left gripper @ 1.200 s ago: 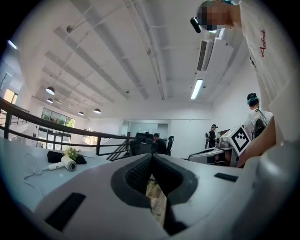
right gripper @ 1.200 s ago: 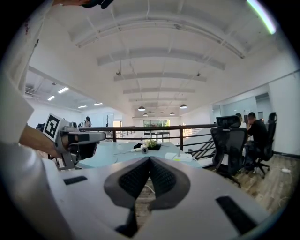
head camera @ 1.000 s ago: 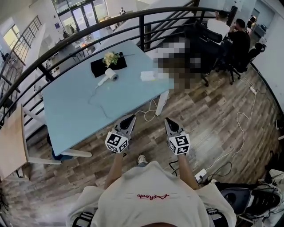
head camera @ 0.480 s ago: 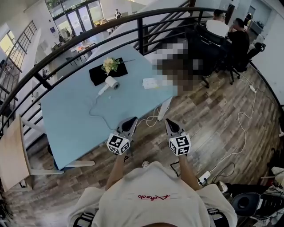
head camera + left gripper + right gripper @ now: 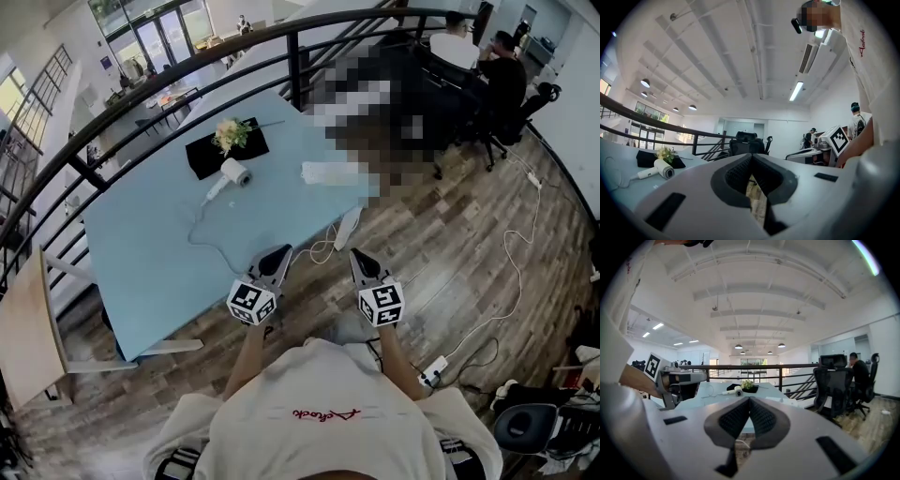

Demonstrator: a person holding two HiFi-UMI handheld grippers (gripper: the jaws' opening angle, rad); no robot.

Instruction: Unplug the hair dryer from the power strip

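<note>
Before the blue table [image 5: 141, 244], both forearms reach forward, left gripper [image 5: 277, 252] and right gripper [image 5: 357, 256] clenched empty.

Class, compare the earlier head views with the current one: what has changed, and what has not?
The left gripper and right gripper have come slightly nearer the table. Nothing was grasped or released. Both stay shut and empty; the hair dryer lies untouched.
</note>
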